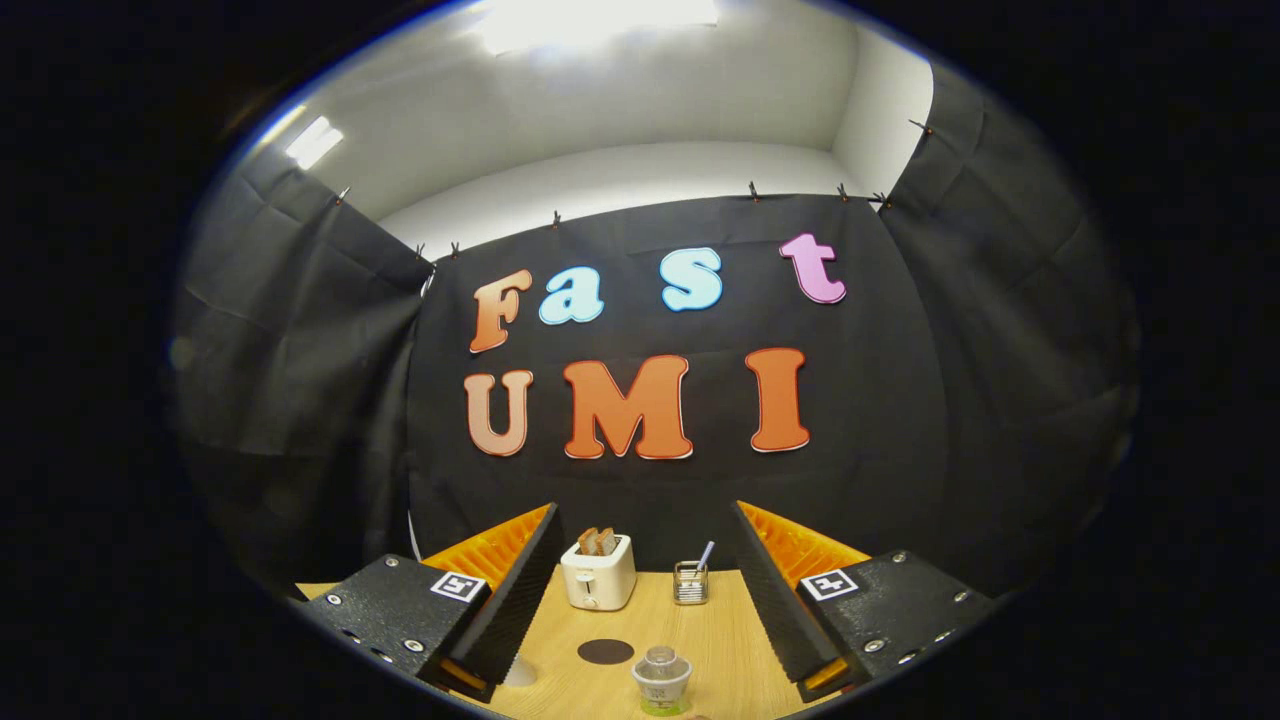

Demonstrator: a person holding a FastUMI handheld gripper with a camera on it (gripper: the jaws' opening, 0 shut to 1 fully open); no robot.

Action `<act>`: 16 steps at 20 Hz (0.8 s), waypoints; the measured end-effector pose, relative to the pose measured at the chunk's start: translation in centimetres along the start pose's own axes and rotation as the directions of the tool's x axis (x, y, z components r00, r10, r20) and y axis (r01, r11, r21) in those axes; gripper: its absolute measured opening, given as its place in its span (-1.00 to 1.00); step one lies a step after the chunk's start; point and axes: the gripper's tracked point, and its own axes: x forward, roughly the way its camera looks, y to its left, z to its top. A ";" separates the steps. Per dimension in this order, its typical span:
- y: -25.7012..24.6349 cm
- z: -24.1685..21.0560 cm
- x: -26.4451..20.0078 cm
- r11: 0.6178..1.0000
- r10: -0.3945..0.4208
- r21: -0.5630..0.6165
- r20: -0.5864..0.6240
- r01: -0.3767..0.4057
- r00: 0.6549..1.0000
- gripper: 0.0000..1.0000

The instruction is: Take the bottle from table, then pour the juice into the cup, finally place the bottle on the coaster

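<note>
Hovering with jaws apart, the gripper (645, 600) is framing the bottle (661, 680) between its fingers, the coaster (605, 651) lying mid-bench beyond.

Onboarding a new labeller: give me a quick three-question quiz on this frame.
1. True or false: the claw is shut on the clear plastic bottle with the green label.
2. What lies on the wooden table between that bottle and the white toaster?
A. dark round coaster
B. spoon
C. plate
3. What sticks out of the toaster's top?

Key: 1 false, its fingers stand wide apart, empty. 2 A. 3 Toast slices.
</note>
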 end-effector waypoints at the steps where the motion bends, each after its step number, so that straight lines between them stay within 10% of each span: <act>1: -0.3 -1.1 0.1 1.000 -0.010 0.001 -0.015 0.010 1.000 0.97; 16: 0.4 -13.6 0.0 0.999 -0.014 -0.044 -0.069 0.011 0.997 0.97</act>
